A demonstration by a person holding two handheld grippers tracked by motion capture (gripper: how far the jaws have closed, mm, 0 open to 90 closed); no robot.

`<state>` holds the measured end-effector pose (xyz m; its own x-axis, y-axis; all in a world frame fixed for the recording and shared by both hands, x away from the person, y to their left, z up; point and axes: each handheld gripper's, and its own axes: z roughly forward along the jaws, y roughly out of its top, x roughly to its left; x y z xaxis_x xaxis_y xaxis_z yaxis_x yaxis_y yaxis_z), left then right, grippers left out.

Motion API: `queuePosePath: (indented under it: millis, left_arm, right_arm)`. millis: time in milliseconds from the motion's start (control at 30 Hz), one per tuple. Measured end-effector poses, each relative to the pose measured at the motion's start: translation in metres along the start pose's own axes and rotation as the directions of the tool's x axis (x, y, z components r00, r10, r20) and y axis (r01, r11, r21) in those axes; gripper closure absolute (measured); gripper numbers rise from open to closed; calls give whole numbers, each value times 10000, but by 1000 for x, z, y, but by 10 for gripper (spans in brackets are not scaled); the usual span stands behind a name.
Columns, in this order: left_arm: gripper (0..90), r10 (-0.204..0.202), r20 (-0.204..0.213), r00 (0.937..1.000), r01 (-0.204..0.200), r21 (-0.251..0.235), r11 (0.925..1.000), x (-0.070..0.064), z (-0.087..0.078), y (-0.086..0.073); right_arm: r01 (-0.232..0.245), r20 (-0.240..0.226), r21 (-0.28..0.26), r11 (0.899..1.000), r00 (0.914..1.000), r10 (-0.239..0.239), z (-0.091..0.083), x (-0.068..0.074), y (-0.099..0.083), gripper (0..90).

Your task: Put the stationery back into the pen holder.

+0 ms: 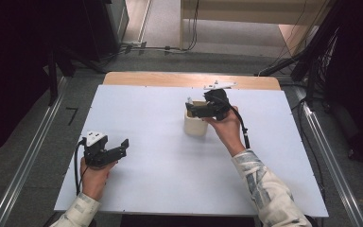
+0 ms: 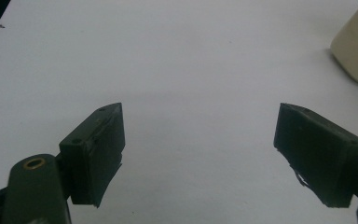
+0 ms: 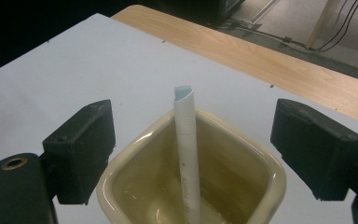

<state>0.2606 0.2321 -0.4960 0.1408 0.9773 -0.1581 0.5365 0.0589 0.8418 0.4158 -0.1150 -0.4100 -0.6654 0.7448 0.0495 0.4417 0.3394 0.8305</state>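
At the near edge of the white table [image 1: 170, 179], the left gripper [image 1: 116, 150] rests low in a person's left hand [image 1: 93, 179], its jaws spread wide with nothing between them; the left gripper view shows bare tabletop between the two black jaws and a corner of the cream cup [image 2: 356, 51] at upper right. Farther across the table, the right hand [image 1: 227, 126] holds the right gripper [image 1: 192, 109] just above the cup's rim. The right gripper view shows its jaws standing apart, one on each side of the cup [image 3: 191, 186], touching neither the cup nor the white pen [image 3: 187, 154]. The pen stands inside the cup, leaning against its far wall, its pale blue tip above the rim. Beyond lie the table's wooden edge [image 1: 189, 79] and floor cables [image 1: 160, 48].
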Motion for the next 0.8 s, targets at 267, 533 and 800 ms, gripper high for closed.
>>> queuePosePath:
  millis: [267,533,800]
  left_arm:
    - [168,5,-6,10000,-5,-10,10000,0,0,0]
    - [168,8,11,10000,-8,-15,10000,0,0,0]
    - [168,21,20,10000,-21,11,10000,-1,1,0]
  right_arm:
    - [-46,-71,-34,10000,10000,46,-6,-2,-2,121]
    - [-61,-49,-124,9999,10000,60,-16,-4,-8,121]
    - [-68,-47,-60,10000,10000,68,-22,-7,-16,121]
